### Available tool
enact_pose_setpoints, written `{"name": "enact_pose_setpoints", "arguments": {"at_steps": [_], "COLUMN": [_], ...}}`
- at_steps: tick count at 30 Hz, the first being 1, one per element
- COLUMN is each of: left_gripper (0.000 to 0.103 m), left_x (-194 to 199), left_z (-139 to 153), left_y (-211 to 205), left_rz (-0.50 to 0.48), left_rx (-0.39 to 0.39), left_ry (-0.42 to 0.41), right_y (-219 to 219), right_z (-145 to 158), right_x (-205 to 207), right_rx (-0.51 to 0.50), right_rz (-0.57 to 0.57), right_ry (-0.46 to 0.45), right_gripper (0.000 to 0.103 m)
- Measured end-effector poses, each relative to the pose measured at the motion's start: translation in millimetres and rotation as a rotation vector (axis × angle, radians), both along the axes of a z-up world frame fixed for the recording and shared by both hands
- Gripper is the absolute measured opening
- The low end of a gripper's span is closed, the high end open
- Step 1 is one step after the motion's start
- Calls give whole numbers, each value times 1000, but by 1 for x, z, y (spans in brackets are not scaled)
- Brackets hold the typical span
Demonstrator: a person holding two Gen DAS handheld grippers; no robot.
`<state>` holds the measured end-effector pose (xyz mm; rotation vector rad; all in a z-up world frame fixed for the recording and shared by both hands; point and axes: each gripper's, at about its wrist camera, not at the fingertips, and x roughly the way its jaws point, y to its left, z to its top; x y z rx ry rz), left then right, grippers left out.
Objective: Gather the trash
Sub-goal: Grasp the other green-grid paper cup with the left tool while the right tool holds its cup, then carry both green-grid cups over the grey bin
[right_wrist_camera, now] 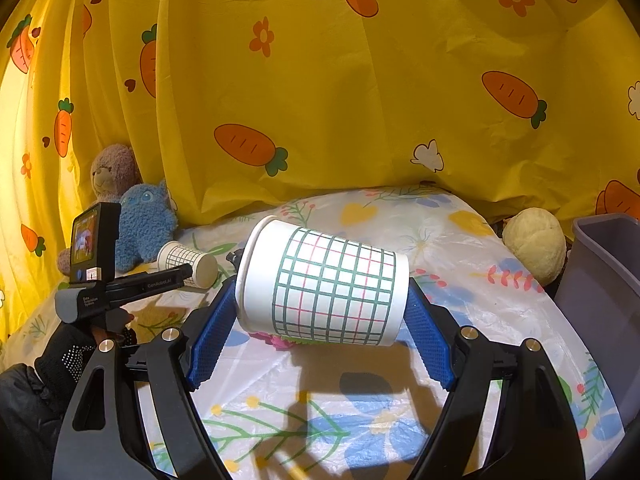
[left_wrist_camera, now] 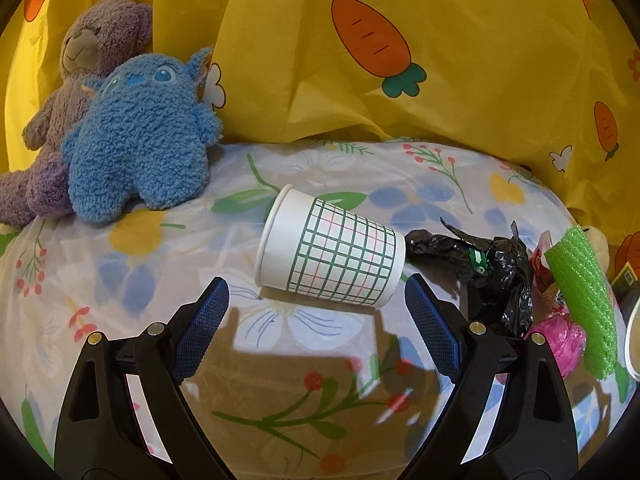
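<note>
Paper cups number two, both checked: the right claw (right_wrist_camera: pixel 322 320) grips one cup (right_wrist_camera: pixel 320 286) end to end, hiding pink and green scraps beneath; the second cup (left_wrist_camera: pixel 330 250) lies on the bed's floral sheet (left_wrist_camera: pixel 120 280), just beyond the left claw (left_wrist_camera: pixel 316 320), wide open and empty.

My left wrist camera: sits low over flowered bedsheet (left_wrist_camera: pixel 132 280), faces yellow carrot curtain (left_wrist_camera: pixel 460 92), close to fallen paper cup (left_wrist_camera: pixel 332 252). My right wrist camera: further right of same cup (right_wrist_camera: pixel 188 265), faces same curtain (right_wrist_camera: pixel 360 100), views cup from afar. Shared: cup, blue plush toy (left_wrist_camera: pixel 140 140) (right_wrist_camera: pixel 146 224), bedsheet (right_wrist_camera: pixel 460 220).
</note>
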<state>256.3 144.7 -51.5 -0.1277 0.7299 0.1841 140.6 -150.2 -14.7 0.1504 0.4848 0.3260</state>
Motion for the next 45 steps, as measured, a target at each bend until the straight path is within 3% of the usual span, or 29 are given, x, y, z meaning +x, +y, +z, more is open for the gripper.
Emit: {"name": "enact_pose_setpoints", "arguments": {"at_steps": [8,18,27,37,45], "left_gripper": [88,83,83,83,83], "left_x": [19,27,5,-52,-95], "left_z": [-6,-14,6,56,73], "left_y": [-6,1,-14,-41,-78], "left_rz": [-86,-122,-161,-207,-261], "left_rx": [6,-63,-50,-48,-51], "left_ry": [32,54,-18,-160,-231], "right_y": [3,7,6,-11,-36], "right_z": [-6,-9,-3,17,21], "right_x": [7,11,5,-22,-43], "right_rx": [2,-9,-7,4,7], "right_rz": [14,17,16,4,-33], "right_ry": [14,18,9,-39,-43], "right_gripper": [79,79,78,78,78]}}
